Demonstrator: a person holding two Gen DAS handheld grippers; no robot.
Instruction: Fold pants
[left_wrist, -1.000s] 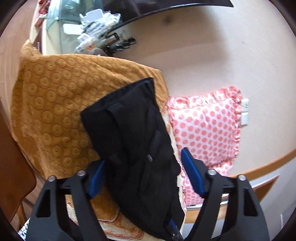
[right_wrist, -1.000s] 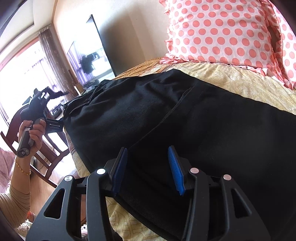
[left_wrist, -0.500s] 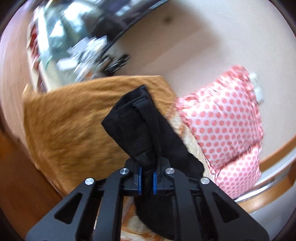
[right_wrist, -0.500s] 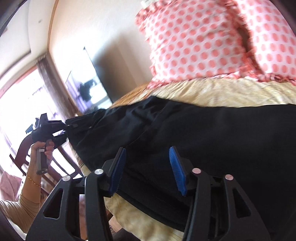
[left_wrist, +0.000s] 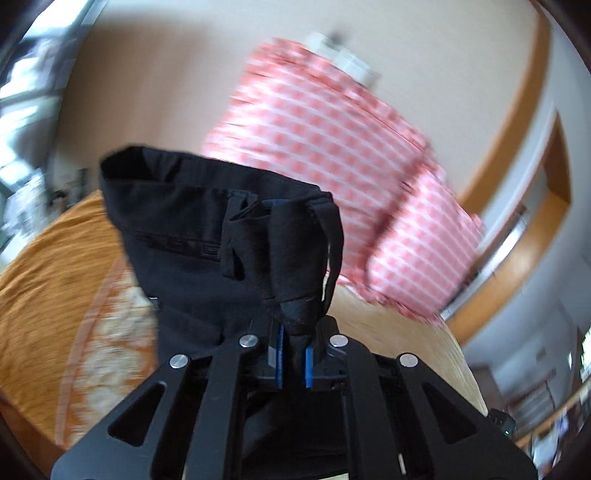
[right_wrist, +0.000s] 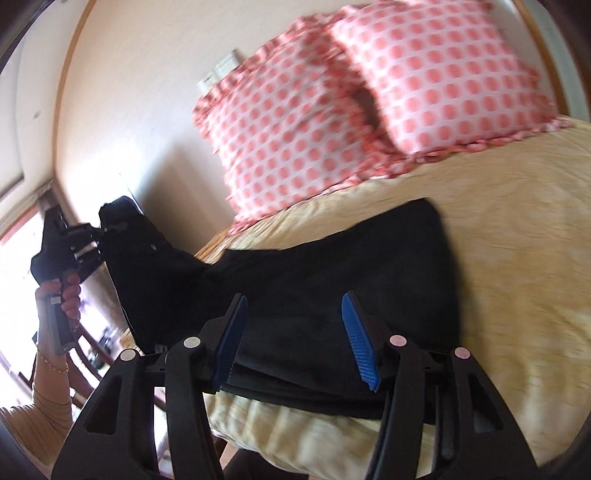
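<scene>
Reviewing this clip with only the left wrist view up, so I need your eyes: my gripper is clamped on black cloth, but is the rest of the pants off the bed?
Observer: No. In the right wrist view only the end held by the left gripper is lifted; most of the black pants lie flat on the yellow bedspread.
Operator: What is the right gripper doing?
Observer: The right gripper sits low over the pants near the bed's front edge, jaws opening, its pads not pressing the cloth.
Operator: Anything behind the pants?
Observer: Two pink dotted pillows lean at the wall, clear of the pants.
</scene>
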